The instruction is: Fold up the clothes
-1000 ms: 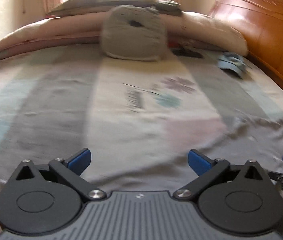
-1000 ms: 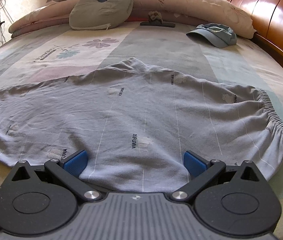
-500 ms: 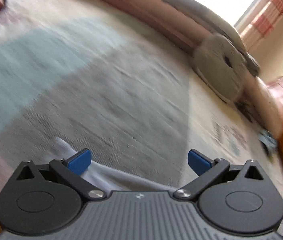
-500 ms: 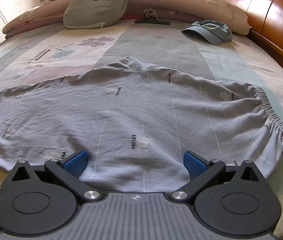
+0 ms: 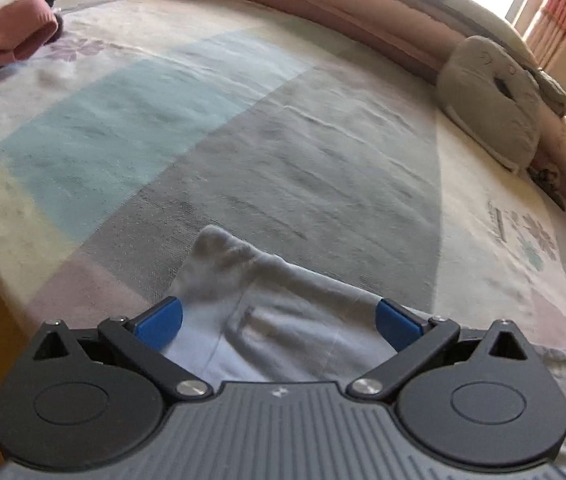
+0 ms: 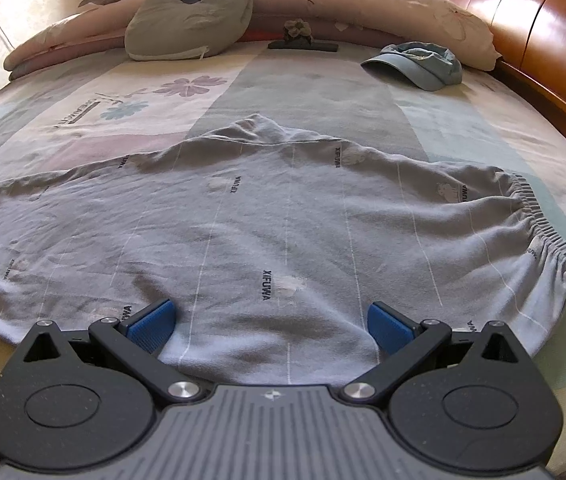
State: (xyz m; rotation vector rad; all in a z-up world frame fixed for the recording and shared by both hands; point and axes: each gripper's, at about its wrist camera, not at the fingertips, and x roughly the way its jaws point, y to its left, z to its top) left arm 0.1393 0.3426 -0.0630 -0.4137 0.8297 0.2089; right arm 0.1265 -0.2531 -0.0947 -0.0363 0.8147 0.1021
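Grey-blue trousers (image 6: 275,220) with thin white stripes lie spread flat across the near part of the bed, their gathered elastic waistband (image 6: 539,216) at the right. My right gripper (image 6: 271,326) is open low over the near edge of the cloth, which lies between its blue pads. In the left wrist view a pale leg end of the trousers (image 5: 243,280) juts onto the bedspread. My left gripper (image 5: 279,322) is open right over that leg end, with the cloth between its blue pads (image 5: 159,320).
A patchwork bedspread (image 5: 283,140) covers the bed. A grey animal cushion (image 6: 191,12) and rolled quilts lie at the far side, a blue cap (image 6: 423,64) at far right, a wooden headboard (image 6: 543,20) on the right. Folded pink cloth (image 5: 7,28) sits far left.
My left gripper swung left and down, from facing the cushion to hovering over the trousers' leg end. The right gripper crept slightly forward over the cloth. Both stayed open.
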